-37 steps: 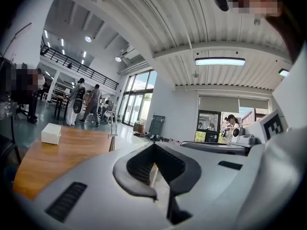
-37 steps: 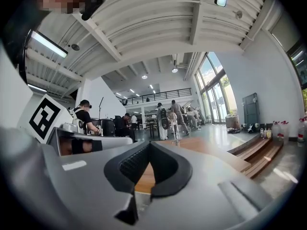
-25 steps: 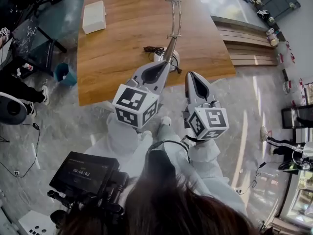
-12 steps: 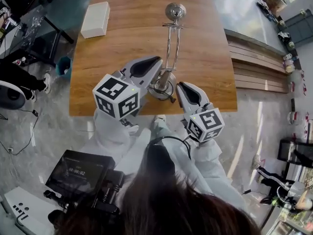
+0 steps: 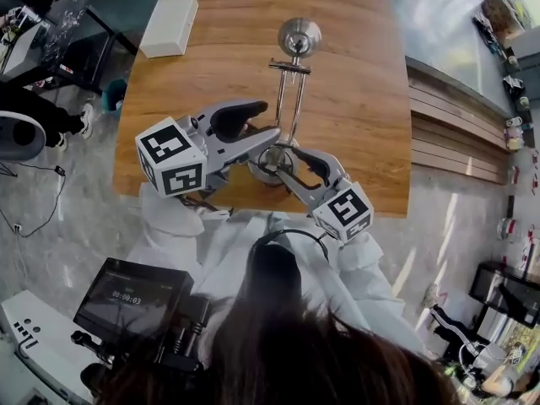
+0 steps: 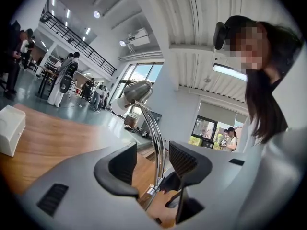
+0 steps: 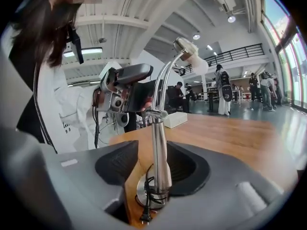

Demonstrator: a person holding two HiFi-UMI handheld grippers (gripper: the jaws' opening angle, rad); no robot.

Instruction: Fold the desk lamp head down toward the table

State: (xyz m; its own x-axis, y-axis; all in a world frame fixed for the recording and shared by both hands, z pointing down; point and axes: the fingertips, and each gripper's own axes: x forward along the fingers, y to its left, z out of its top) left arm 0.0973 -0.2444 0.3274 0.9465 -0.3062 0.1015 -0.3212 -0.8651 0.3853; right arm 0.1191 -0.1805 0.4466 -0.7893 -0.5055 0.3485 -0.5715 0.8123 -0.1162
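Note:
A chrome desk lamp stands upright near the front edge of the wooden table (image 5: 354, 99); its round head (image 5: 299, 36) is up on twin rods (image 5: 287, 99) above a round base (image 7: 148, 191). My left gripper (image 5: 268, 125) comes in from the left and has just been opening. It is open, with the rods (image 6: 157, 143) between its pads (image 6: 125, 163), untouched. My right gripper (image 5: 292, 164) comes from the near side, has also just been opening, and is open around the lamp's lower post (image 7: 161, 162).
A white box (image 5: 169, 24) lies at the table's far left corner. The lamp's black cord and plug (image 7: 144, 210) lie by the base. Wooden steps (image 5: 460, 133) run along the right. Several people stand far off in the hall.
Both grippers moved forward from the table's near edge to the lamp. Their jaws, shut before, now stand apart around the rods and the post. The lamp has not moved.

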